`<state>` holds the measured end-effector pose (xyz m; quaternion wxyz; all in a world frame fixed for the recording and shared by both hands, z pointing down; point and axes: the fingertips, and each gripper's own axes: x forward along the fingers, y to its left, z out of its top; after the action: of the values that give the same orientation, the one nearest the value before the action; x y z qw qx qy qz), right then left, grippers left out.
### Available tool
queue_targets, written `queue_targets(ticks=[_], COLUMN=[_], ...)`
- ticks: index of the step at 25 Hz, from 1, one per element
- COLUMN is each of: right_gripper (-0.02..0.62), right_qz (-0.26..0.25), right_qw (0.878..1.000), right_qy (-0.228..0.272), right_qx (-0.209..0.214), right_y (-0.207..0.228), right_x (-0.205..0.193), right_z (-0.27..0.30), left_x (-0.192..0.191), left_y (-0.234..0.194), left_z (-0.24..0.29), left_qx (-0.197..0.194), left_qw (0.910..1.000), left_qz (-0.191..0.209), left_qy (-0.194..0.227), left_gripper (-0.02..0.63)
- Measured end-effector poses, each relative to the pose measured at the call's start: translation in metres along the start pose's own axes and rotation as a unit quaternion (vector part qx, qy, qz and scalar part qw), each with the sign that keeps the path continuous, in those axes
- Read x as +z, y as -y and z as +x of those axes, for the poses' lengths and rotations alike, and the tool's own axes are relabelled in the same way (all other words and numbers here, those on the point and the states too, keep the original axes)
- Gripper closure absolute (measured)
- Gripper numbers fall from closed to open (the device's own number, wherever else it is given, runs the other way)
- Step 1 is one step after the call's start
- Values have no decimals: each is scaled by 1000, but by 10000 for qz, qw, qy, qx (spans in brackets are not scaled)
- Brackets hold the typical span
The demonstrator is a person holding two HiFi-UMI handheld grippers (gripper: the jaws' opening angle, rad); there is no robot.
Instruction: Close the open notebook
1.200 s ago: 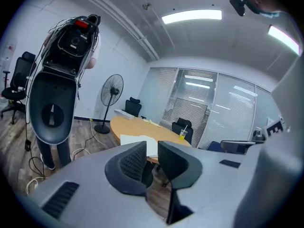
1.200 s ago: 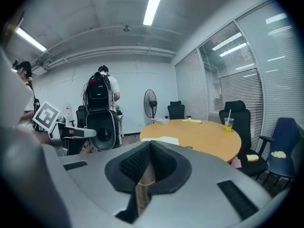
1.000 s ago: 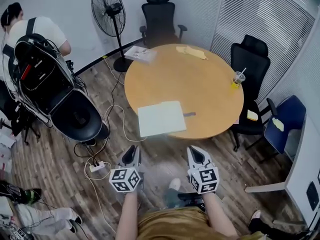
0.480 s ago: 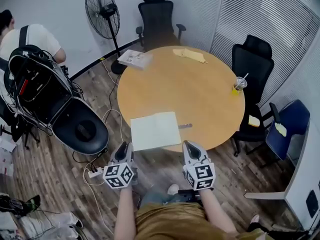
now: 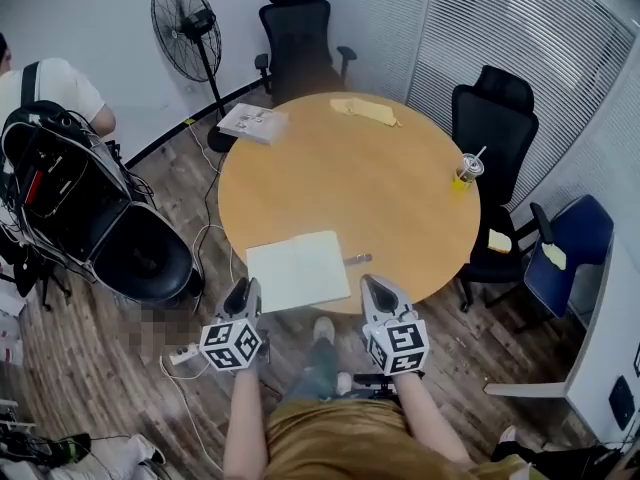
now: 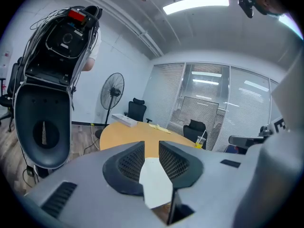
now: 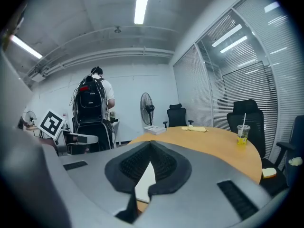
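1. Currently both grippers are held in front of the person at the near side of the table; in the head view the left gripper sits just off the notebook's left edge and the right gripper just off its right near corner.
2. Left gripper: its jaws have just been opening a little and stand narrowly apart; nothing is between them; white page shows only beyond the gap.
3. Right gripper: the jaw tips meet; nothing is held.
4. Notebook: lies open and flat, pages up, at the table's near edge; a small dark pen-like item lies just beside its right edge.
5. Change: a second ago both grippers were well short of the table; the person has since closed in, so the notebook now lies between them; its place on the table is unchanged.
6. Meaning: the approach looks nearly complete; closing has not begun; the next move likely calls for a jaw to lift one outer page edge and fold it over.
7. Farther off: a cup with a straw, a yellow sheet and a stack of papers at the far rim; a fan and chairs beyond.
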<state>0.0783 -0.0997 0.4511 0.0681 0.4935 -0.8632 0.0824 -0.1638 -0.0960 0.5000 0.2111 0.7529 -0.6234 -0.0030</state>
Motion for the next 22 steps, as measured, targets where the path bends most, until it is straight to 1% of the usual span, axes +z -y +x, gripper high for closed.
queue_targets(ticks=[3,8,13,22], right_gripper=[584,584,584,584], right_qz=[87,-209,-280,-203], right_qw=[10000,9996,9987,9967], right_qy=[35,-171,-313,-688], right_qx=[19,108,271,367], right_y=[7,9,5,4], right_x=[0,-8,-15,-37], right_z=[8,28,51,66], left_x=[-1,-3,-4,-20], left_y=[-3,-17,-29,-39], left_z=[8,17,28,38], left_qx=[-7,93,187,238], left_qw=[10000,9999,9997,9989], left_qz=[4,-116,-147,-251], left_qy=[-25,4,-34,-305], left_gripper=[512,511,512,512])
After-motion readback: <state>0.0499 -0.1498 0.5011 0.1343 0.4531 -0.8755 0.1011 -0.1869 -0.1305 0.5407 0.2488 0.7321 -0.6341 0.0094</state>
